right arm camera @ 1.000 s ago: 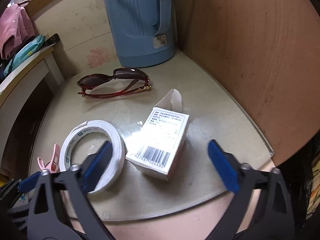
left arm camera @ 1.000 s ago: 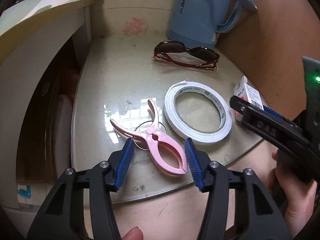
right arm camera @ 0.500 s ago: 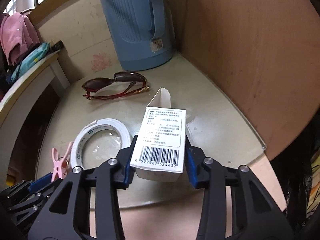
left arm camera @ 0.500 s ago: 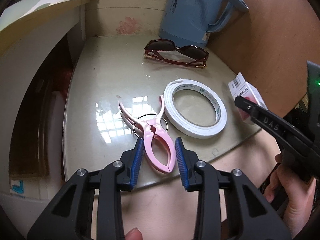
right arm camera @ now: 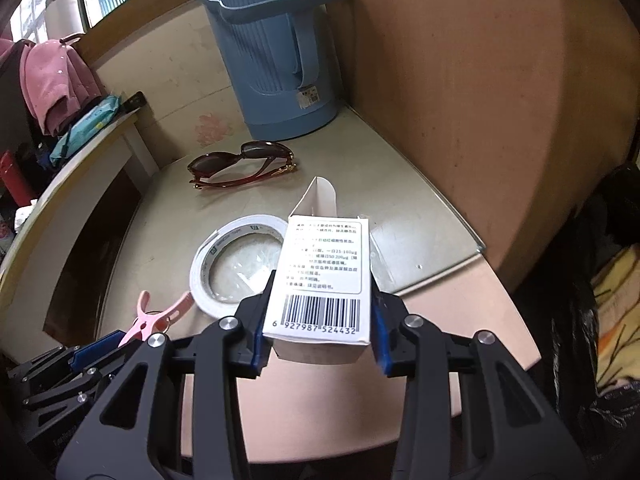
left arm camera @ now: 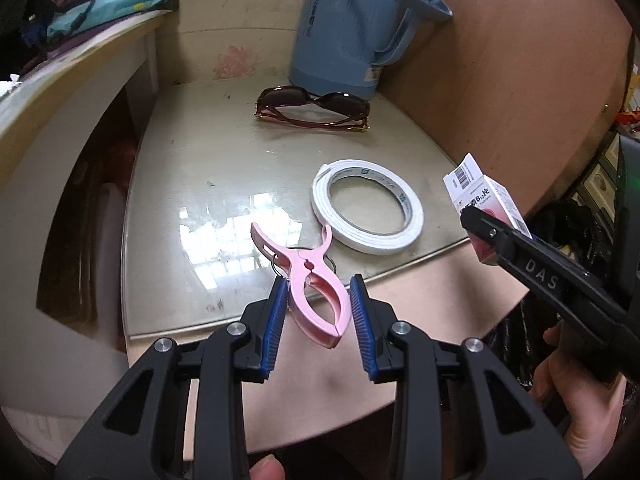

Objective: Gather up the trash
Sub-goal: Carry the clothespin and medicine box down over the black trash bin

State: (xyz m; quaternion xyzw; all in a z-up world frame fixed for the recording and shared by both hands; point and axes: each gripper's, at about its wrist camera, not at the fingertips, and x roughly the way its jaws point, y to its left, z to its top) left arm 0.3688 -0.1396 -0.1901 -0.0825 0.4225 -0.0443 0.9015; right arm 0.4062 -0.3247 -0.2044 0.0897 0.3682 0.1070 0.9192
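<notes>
My left gripper (left arm camera: 318, 314) is clamped on the pink clothes peg (left arm camera: 316, 300), the blue pads pinching its handle end, its jaws having just closed in. My right gripper (right arm camera: 318, 330) likewise has just closed and now holds the white medicine box (right arm camera: 320, 280) by its sides, top flap open. Both are lifted clear of the roll of white tape (left arm camera: 368, 206), which lies flat on the glass tabletop (left arm camera: 192, 184): the peg just in front of it, the box to its right. Beyond the tape lie the sunglasses (left arm camera: 312, 112), then the blue flask (left arm camera: 348, 32). My worry: the peg's rounded handles could squirt out of the pads, and the light empty box could crush or twist loose if I squeeze harder.
</notes>
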